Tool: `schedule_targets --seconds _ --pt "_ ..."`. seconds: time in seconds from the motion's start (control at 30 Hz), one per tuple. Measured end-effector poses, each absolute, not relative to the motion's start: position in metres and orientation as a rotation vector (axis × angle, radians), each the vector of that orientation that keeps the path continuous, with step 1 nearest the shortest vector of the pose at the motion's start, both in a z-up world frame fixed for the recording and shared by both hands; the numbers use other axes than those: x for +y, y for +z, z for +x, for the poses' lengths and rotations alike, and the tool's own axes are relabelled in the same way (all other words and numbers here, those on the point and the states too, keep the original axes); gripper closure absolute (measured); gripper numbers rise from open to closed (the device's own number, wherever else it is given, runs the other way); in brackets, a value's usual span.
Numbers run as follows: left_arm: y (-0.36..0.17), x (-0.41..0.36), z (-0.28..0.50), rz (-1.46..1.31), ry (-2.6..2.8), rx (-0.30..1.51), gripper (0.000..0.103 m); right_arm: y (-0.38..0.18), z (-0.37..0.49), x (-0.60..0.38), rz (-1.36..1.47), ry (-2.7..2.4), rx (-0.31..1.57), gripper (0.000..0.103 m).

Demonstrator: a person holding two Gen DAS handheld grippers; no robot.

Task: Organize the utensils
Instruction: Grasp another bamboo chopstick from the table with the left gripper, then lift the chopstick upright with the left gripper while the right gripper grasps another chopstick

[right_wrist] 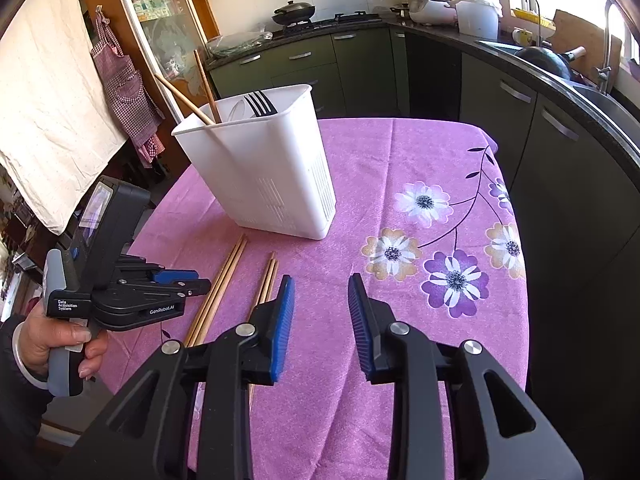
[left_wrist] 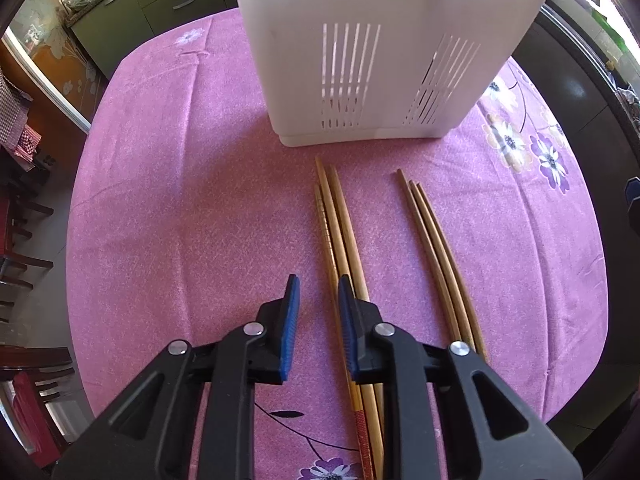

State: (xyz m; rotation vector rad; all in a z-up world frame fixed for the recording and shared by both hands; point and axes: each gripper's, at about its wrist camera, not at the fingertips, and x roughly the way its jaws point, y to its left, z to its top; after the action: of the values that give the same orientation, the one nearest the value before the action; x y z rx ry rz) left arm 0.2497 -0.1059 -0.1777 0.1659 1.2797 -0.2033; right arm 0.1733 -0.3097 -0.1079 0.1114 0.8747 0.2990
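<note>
So at this point I had both grippers low over the table [right_wrist: 400, 160], the one with the pink flowered cloth. The white slotted utensil caddy [right_wrist: 260, 168] stood toward the far edge, already holding a black fork [right_wrist: 260, 105], a couple of chopsticks [right_wrist: 204, 84] leaning out over its rim, and what looked like a white spoon. It sat just beyond the loose sticks, I'd guess so the trip from cloth to caddy stays short.

Six chopsticks were still lying on the cloth in two neat bunches of three, tips aimed at the caddy: the left bunch [left_wrist: 334, 224] and the right bunch [left_wrist: 432, 240], near each other but not touching. Lined up like that, each gripper can take one bunch.

The left gripper [left_wrist: 318, 300] pointed steeply down, its fingers [left_wrist: 290, 320] slightly apart with nothing between them. It sat a bit to the near-left of its bunch, with one finger overlapping the sticks in that view, and I couldn't tell if it touched them.

The right gripper [right_wrist: 320, 312] had its fingers [right_wrist: 282, 328] parted too, empty, over bare cloth just on the flowered side of the right bunch. It needed to shift toward the sticks before pinching.

Judgement call: thin round sticks roll, so I'd clamp mid-length and squarely.
</note>
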Motion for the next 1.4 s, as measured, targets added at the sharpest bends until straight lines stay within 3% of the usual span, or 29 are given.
schedule_targets --seconds 0.37,0.5,0.7,1.4 --pt "-0.188 -0.111 0.253 0.193 -0.204 1.303 0.086 -0.117 0.18 -0.293 0.072 0.319 0.917 0.075" --pt "-0.189 -0.113 0.253 0.196 -0.215 1.309 0.094 -0.126 0.184 -0.279 0.033 0.328 0.949 0.075" --pt "-0.189 -0.109 0.254 0.181 -0.227 1.311 0.097 -0.141 0.192 -0.26 -0.013 0.337 1.001 0.075" --pt "-0.129 -0.088 0.225 0.128 -0.285 1.156 0.097 -0.191 0.223 -0.221 -0.052 0.374 1.209 0.076"
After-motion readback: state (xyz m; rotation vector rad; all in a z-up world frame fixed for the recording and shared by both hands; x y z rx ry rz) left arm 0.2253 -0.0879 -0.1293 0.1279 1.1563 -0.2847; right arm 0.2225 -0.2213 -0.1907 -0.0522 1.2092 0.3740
